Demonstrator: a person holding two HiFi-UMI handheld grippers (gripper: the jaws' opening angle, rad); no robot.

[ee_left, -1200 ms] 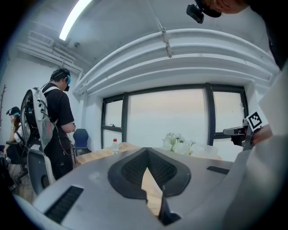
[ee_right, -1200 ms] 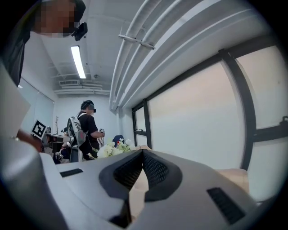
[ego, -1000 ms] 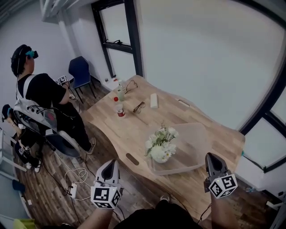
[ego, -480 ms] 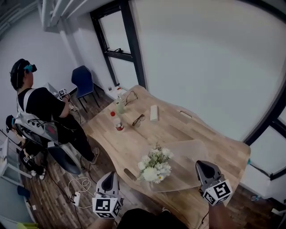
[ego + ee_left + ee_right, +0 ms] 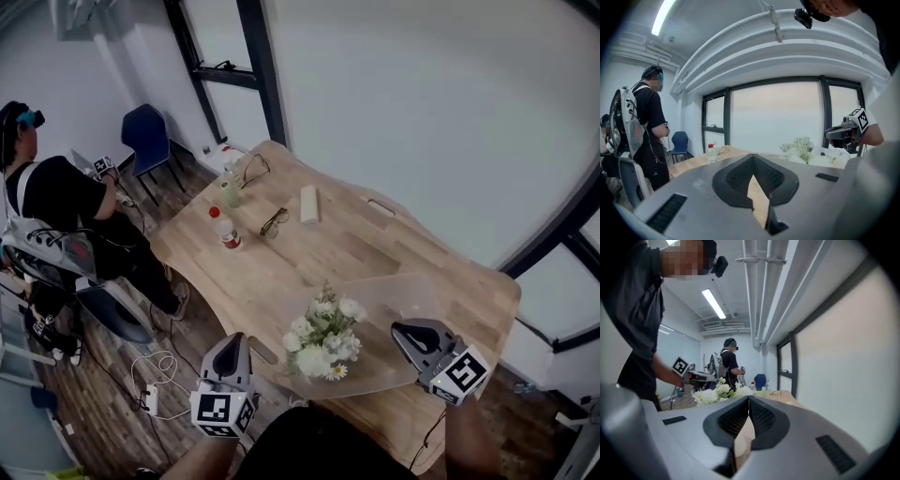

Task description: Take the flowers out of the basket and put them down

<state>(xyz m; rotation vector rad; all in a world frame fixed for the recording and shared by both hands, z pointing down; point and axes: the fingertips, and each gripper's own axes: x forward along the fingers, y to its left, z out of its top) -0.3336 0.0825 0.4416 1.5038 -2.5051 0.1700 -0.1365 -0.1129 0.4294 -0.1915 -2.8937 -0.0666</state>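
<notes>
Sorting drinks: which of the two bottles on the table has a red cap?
The bottle nearer the flowers; the other bottle, closer to the window, is pale green with no red on it.

flowers in basket on table, bottle far left

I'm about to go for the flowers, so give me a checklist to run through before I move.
1. The flowers sit in the basket: ok.
2. The left gripper holds nothing: ok.
3. The right gripper holds nothing: ok.
4. Jaws open for a grasp: not ok, both are shut.
5. Bare tabletop beside the basket for setting down: ok.
6. Where the stems run: cannot tell, the blooms hide them.
</notes>
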